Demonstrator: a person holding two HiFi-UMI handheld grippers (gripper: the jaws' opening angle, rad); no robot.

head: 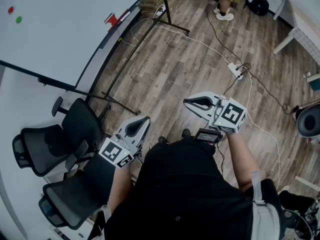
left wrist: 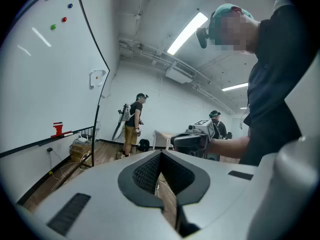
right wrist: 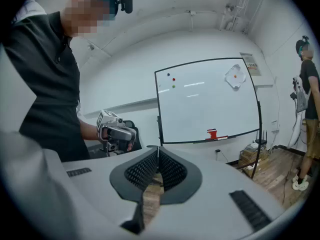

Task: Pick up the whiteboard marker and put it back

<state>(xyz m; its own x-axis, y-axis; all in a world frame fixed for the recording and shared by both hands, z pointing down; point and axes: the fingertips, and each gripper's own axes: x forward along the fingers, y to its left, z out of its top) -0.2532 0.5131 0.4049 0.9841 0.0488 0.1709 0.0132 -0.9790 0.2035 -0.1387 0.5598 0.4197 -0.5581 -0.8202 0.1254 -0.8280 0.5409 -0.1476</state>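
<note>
The slim marker point(right wrist: 221, 137) lay on the smooth whiteboard's point(right wrist: 200, 104) ledge, far from the left gripper point(left wrist: 161, 154) and right gripper point(right wrist: 158, 148), both closed and empty.

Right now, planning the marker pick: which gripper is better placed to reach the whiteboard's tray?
Left, likely: the left gripper is on the whiteboard side, nearer its tray than the right gripper. Both are shut and empty.

The person wears a black short-sleeved shirt point(head: 185, 189) and a teal cap point(left wrist: 227, 10). The left gripper point(head: 144, 120) at seven o'clock and the right gripper point(head: 187, 102) at three o'clock have pale grey shells, black ribbed pads point(left wrist: 147, 175) and marker cubes point(head: 231, 116) with black-and-white squares.
</note>
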